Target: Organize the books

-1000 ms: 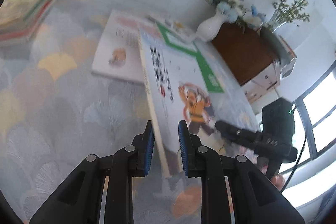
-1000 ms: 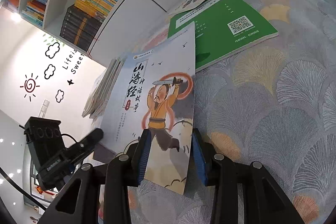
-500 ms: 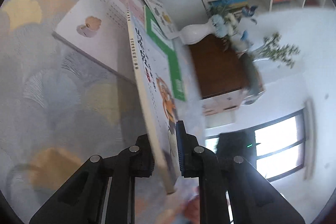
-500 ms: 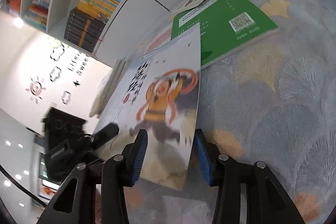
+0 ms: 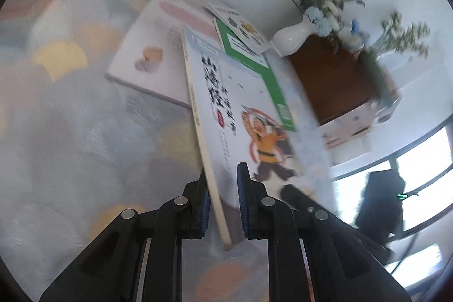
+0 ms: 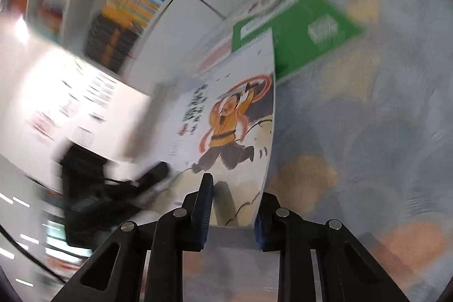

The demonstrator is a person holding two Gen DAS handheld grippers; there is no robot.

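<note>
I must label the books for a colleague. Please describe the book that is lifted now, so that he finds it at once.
On the patterned tablecloth below the white bookshelf, several books lie flat. The lifted book is tilted, beside the green book; only its cover shows a running figure in orange.

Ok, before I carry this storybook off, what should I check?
1. Left gripper shut on storybook near its spine: ok.
2. Right gripper grip: jaws have just been closing, with the book's lower edge between them; whether the pads are pressing: cannot tell.
3. Storybook tilted up off tablecloth: ok.
4. Storybook clear of green book: cannot tell.
5. Right wrist view sharp: not ok, blurred.
</note>
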